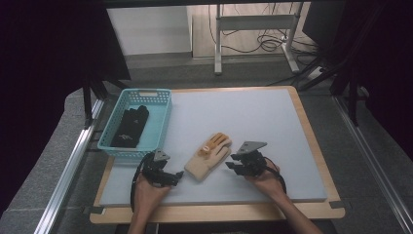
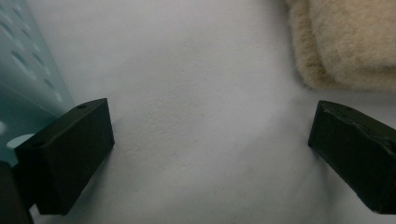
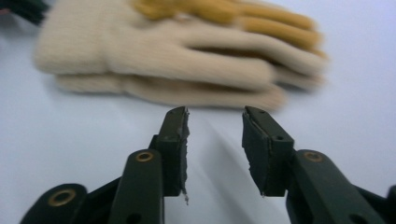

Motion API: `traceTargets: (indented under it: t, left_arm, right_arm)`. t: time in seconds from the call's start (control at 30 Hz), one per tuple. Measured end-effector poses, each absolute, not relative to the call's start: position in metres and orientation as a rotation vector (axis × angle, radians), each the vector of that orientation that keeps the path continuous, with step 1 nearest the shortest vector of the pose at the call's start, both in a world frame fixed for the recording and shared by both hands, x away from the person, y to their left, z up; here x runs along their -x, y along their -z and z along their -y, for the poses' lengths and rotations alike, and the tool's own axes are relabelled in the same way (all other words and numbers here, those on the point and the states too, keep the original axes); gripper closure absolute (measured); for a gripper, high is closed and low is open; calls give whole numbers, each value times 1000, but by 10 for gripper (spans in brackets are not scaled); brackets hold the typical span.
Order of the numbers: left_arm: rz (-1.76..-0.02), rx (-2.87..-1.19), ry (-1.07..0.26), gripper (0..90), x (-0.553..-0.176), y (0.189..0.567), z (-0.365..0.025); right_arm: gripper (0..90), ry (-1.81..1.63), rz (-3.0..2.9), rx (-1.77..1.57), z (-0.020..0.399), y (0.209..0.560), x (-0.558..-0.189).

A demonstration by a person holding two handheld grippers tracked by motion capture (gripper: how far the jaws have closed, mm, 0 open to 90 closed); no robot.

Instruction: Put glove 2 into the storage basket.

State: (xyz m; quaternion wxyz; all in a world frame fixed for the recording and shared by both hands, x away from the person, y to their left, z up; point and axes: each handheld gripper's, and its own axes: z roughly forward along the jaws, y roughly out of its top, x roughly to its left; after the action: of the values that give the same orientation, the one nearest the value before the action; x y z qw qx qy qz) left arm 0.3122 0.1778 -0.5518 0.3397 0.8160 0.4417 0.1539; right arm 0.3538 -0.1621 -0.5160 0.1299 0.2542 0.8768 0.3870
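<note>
Overhead, black gloves [image 1: 130, 126] lie in the basket [image 1: 163, 117]; both tools [image 1: 179, 174] [image 1: 230, 166] gape beside the knit glove [image 1: 209, 156].

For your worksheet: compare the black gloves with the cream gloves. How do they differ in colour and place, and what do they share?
The black gloves are plain dark; the cream gloves have yellow fingers. The black gloves lie inside the blue basket; the cream gloves lie on the bare mat between the two grippers. Both lie flat, and neither is gripped.

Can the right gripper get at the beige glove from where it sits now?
Probably yes: the right gripper is open, empty and aimed at the beige glove, with bare white mat between them.
</note>
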Motion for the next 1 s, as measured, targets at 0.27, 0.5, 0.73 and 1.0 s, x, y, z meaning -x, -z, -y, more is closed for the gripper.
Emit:
traceTargets:
  t: [0.27,0.5,0.73,1.0]
  left_arm:
    - [-1147,-2123,-401,7,-312,552,-178]
    - [-1149,-2122,-400,5,-312,552,-178]
    - [-1150,-2123,-399,5,-312,552,-178]
    - [-1147,-2121,-403,16,-311,551,-179]
  right_arm:
    - [440,-1103,-2482,-838,200,513,-360]
    - [295,-1073,-2430,-924,231,515,-362]
    - [205,-1001,-2415,-1000,257,524,-365]
    - [164,-998,-2410,-994,262,530,-365]
